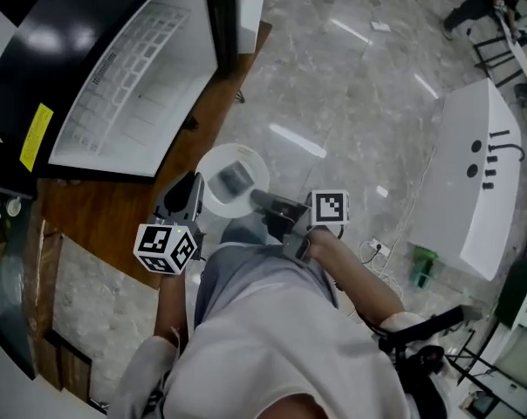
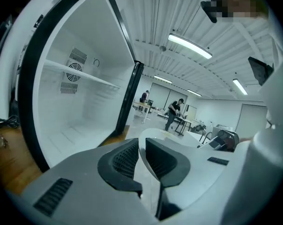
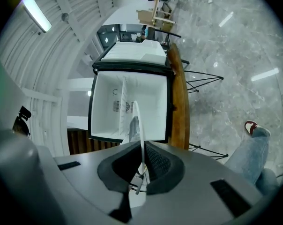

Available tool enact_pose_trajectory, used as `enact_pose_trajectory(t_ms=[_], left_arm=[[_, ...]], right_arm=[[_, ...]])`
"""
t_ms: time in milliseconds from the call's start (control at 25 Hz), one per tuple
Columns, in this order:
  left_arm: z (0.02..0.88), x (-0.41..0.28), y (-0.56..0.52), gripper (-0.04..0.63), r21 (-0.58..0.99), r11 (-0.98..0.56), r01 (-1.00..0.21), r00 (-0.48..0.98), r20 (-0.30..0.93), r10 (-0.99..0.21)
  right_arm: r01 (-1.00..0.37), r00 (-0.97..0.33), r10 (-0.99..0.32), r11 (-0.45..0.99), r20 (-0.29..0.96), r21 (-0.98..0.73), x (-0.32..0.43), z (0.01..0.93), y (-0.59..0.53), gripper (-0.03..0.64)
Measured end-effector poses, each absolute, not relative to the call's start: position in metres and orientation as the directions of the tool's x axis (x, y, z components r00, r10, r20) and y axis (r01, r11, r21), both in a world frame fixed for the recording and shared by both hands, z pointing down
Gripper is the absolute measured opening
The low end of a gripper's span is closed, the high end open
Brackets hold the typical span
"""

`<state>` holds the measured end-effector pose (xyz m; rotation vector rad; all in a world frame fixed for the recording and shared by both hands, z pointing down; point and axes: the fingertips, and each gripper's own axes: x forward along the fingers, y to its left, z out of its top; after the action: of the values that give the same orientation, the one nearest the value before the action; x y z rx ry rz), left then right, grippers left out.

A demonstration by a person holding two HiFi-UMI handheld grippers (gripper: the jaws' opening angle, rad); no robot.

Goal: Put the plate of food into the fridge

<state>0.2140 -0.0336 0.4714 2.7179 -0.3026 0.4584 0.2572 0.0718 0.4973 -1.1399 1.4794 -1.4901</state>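
The plate of food (image 1: 215, 171) was held up between both tongs in front of the open fridge (image 1: 133, 94), above the edge of the wooden worktop (image 1: 150, 212) that carried the fridge. The food (image 1: 236, 178) showed only as a blurred grey lump, and what it was could not be told. The left tongs (image 1: 196, 195) pinched the plate's rim on one side, with only a strip of white rim showing past the pads in the left gripper view. The right tongs (image 1: 257, 200) were pressed onto the opposite rim. In the right gripper view the plate ran edge-on as a thin white line, which hid the food. The head view cut the fridge off at its top and left.

The fridge's white inside held a shelf (image 2: 80, 74), and its black-edged door (image 2: 128, 100) stood swung wide. A second, white worktop (image 1: 464, 208) with small dark things stood well apart across the marble floor (image 1: 351, 85). Far behind, people (image 2: 174, 112) stood at desks.
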Motion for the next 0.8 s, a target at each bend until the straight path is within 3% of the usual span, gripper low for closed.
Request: enact_pose_trajectory(t_ms=[240, 800], left_arm=[[0.45, 0.25, -0.099, 0.06, 0.288, -0.886, -0.364, 0.91, 0.312, -0.272], [0.4, 0.236, -0.188, 0.06, 0.099, -0.755, -0.648, 0.753, 0.235, -0.615]], right_arm=[[-0.093, -0.453, -0.888, -0.041, 0.079, -0.995, 0.309, 0.486, 0.0, 0.025], [-0.12, -0.648, -0.759, 0.026, 0.059, -0.992, 0.317, 0.443, -0.108, 0.025]])
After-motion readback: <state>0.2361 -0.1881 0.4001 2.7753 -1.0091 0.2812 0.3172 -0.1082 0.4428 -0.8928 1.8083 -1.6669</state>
